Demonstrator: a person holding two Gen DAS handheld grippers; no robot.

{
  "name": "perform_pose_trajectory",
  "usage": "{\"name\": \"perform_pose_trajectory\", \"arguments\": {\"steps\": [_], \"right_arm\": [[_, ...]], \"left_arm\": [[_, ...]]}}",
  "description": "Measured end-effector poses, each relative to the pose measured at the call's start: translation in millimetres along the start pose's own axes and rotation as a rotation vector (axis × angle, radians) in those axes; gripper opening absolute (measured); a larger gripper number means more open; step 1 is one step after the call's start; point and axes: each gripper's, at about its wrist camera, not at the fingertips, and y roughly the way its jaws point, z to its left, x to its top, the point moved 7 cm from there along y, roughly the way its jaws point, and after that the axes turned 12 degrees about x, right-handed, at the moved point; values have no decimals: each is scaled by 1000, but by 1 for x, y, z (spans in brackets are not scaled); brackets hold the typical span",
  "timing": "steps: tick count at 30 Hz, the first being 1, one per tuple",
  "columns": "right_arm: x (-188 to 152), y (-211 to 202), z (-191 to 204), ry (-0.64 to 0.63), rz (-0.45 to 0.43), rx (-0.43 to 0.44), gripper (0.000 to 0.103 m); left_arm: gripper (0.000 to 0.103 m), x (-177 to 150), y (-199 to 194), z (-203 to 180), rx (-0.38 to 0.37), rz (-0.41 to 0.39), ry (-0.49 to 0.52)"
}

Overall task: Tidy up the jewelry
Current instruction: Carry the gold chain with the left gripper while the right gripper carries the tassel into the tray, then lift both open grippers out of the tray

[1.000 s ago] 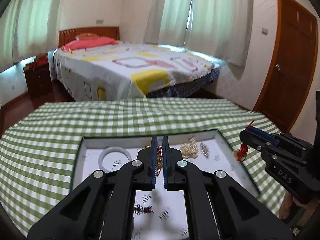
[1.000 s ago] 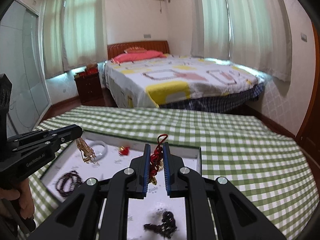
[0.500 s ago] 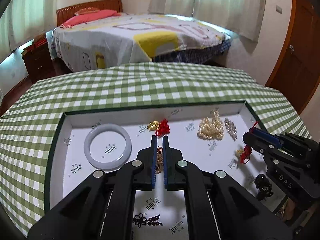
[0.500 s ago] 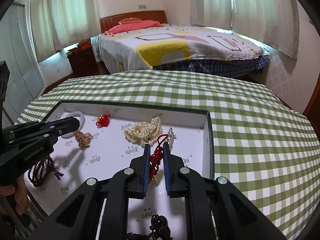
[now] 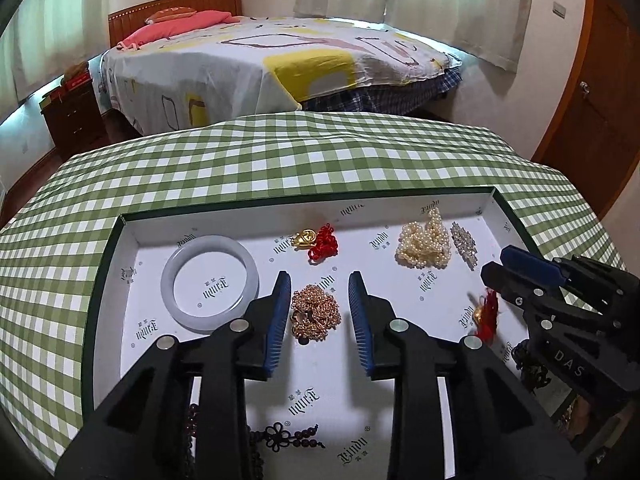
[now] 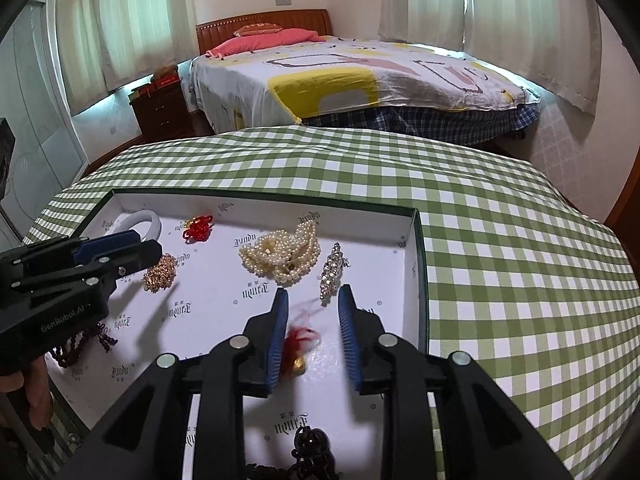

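Jewelry sat spread inside a shallow white-lined tray with dark green rim (image 5: 105,264) on a green-and-white checked tablecloth (image 5: 280,152); left gripper (image 5: 318,304) was spread wide, grasping nothing, hovering over a bunched gold chain necklace (image 5: 315,314) lying between its fingers on the tray floor; right gripper (image 6: 312,328) was likewise released, a red knotted charm with gold bead (image 6: 297,350) blurred just by its left finger, contact unclear; judged as both pieces let go over the tray. Key relation: red charm lay straight ahead of the right gripper, toward its left finger, its long axis roughly along the fingers; right hand was nearer it, left hand nearer the gold chain. Elsewhere in the tray: pale jade-like bangle (image 5: 210,284) at left, second red knot with gold charm (image 5: 318,240) at back, heaped cream pearl strand (image 5: 424,240), rhinestone clip (image 5: 464,242) beside the pearls. Left view showed the whole bangle; right view caught only its edge behind the left gripper, but showed dark red wooden beads (image 6: 82,346) and black bead cluster (image 6: 312,446) more clearly.
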Motion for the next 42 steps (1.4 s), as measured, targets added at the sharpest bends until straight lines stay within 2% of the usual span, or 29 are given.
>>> {"name": "perform_pose_trajectory", "arguments": {"steps": [4, 10, 19, 28, 42], "right_arm": [[0, -1, 0, 1, -6, 1, 31], [1, -5, 2, 1, -19, 3, 32], [4, -20, 13, -13, -53, 4, 33], [4, -52, 25, -26, -105, 5, 38], [-20, -113, 31, -3, -164, -26, 41]], "left_arm": [[42, 1, -3, 0, -5, -14, -9], [50, 3, -13, 5, -8, -38, -20], [56, 6, -36, 12, -11, -104, -43], [67, -1, -80, 21, 2, -194, -48], [74, -26, -152, 36, 33, -292, -96]]}}
